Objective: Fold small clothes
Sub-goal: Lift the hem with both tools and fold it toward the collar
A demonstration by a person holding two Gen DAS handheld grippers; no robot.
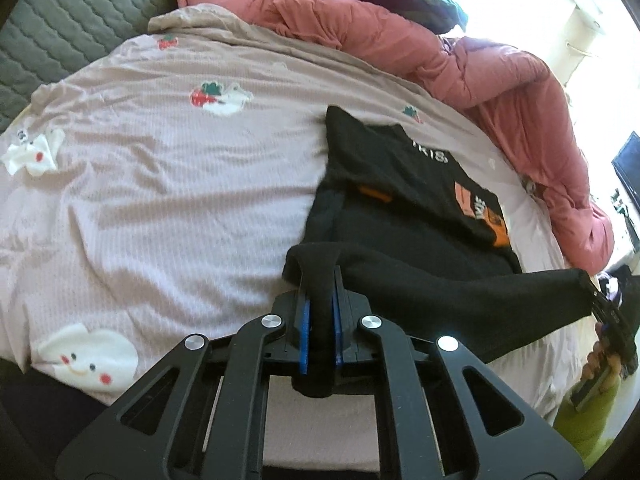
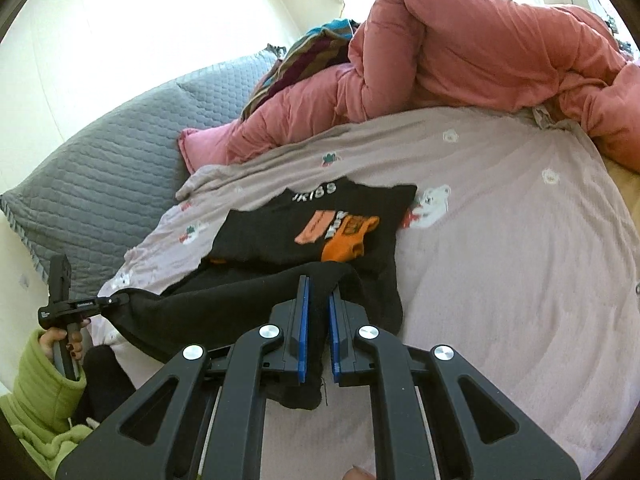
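left hand-held gripper [image 1: 319,280]: clamped | right hand-held gripper [image 2: 318,290]: clamped

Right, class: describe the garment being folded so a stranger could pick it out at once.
Start at the bed sheet, pale pink with cartoon prints, below the heaped pink duvet. On it lies a black top, its near edge lifted by the left gripper and right gripper. It is the only black item, with orange patches and white lettering.
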